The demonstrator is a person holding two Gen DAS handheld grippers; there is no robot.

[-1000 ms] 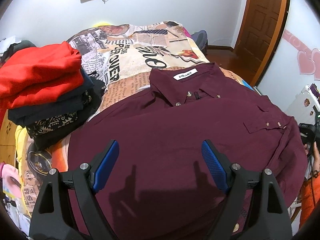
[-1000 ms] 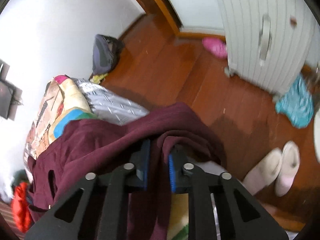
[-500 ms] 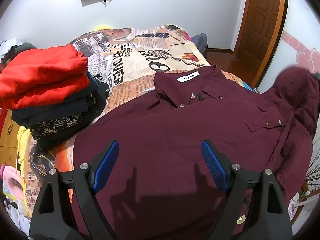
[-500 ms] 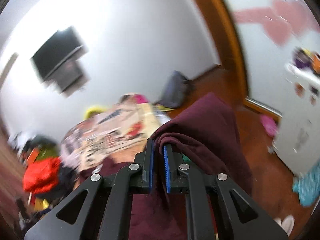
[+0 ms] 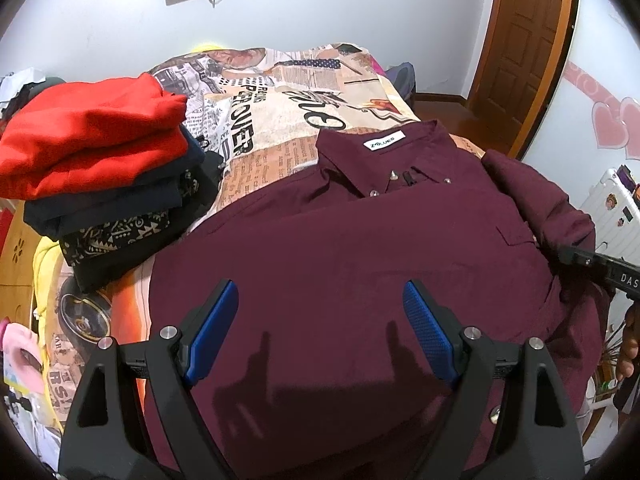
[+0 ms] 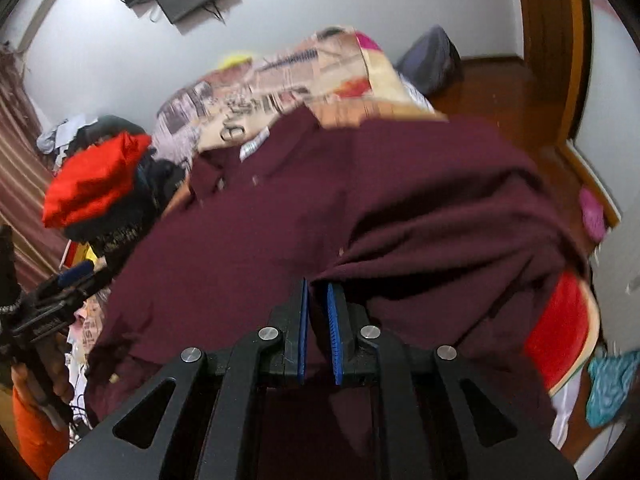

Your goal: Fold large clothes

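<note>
Lying collar-up across the bed's [image 5: 280, 128] near half, the maroon shirt [image 5: 340, 264] looks soft, light and floppy. Right tongs [image 6: 316, 300] stay clenched on its sleeve fabric by the right edge; left tongs [image 5: 320, 320] hover released. Seams and cuffs probably grip best.

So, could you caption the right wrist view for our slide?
Right gripper shut on maroon shirt, carrying its sleeve over the bed.

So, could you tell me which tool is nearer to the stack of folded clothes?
Left. The left tool hovers open over the maroon shirt beside the stack; the right tool grips the shirt's far side.
</note>
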